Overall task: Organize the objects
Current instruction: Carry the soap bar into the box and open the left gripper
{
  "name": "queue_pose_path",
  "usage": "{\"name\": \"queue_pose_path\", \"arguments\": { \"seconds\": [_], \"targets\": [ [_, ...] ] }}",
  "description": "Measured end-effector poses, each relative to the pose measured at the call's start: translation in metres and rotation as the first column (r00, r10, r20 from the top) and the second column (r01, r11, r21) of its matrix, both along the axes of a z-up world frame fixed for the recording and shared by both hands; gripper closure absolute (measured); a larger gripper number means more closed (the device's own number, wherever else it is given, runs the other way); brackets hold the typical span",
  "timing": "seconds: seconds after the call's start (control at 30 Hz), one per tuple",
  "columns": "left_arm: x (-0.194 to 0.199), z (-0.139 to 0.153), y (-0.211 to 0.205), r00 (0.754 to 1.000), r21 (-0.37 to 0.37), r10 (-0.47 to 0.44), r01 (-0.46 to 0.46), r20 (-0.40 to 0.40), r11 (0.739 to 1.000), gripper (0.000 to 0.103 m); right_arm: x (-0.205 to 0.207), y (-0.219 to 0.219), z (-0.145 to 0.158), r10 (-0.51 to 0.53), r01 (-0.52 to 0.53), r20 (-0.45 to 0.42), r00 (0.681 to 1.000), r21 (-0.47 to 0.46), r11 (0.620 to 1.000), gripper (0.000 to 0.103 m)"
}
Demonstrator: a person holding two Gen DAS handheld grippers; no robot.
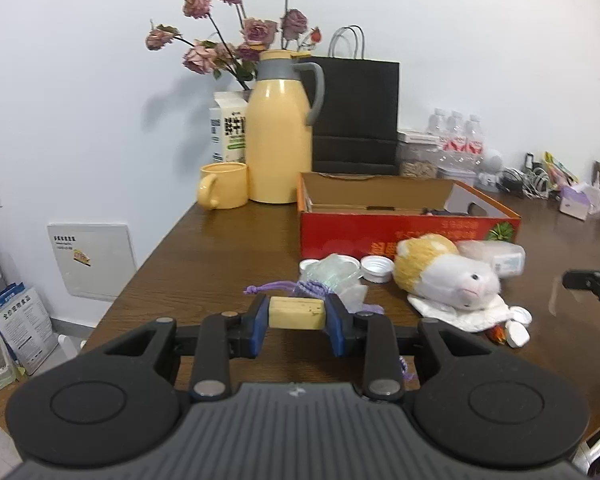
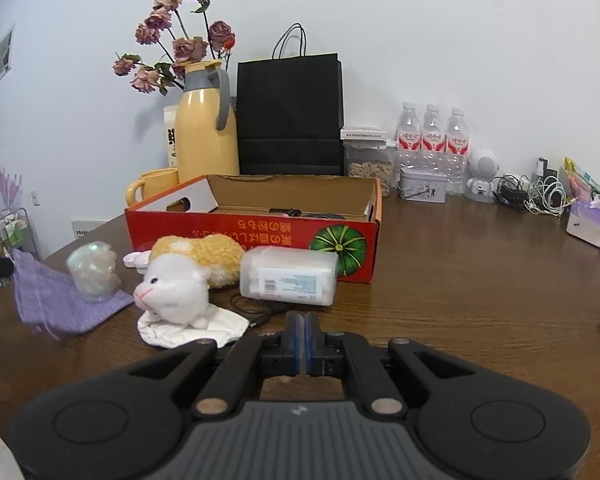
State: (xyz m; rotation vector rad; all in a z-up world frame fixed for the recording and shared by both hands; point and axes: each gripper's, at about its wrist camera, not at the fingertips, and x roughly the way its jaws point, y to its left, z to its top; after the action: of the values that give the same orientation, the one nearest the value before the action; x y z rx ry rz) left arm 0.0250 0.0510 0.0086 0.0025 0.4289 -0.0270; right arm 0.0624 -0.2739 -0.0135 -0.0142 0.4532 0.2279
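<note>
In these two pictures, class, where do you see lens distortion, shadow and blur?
Left wrist view: dark rounded corners, the table edge bows, the dried roses cast a soft wall shadow. Right wrist view: same fisheye corners; the purple cloth looks smeared at its near edge.

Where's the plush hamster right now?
The plush hamster lies on a white cloth in front of the red cardboard box, between the purple pouch and the clear plastic container.
</note>
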Motion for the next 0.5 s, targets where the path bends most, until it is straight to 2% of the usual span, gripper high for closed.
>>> {"name": "queue_pose_path", "arguments": {
  "seconds": [0.27,0.5],
  "targets": [
    [-0.005,0.012,0.002,0.999,0.003,0.0,0.0,0.041,1.0,0.072,0.0,0.004,0.004,0.013,-0.013,0.012,1.0,0.003,1.0,0.101],
    [0.01,0.03,-0.009,0.995,0.001,-0.029,0.029,0.097,1.0,0.072,0.011,0.01,0.019,0.023,-0.024,0.063,0.998,0.003,1.0,0.101]
  ]
}}
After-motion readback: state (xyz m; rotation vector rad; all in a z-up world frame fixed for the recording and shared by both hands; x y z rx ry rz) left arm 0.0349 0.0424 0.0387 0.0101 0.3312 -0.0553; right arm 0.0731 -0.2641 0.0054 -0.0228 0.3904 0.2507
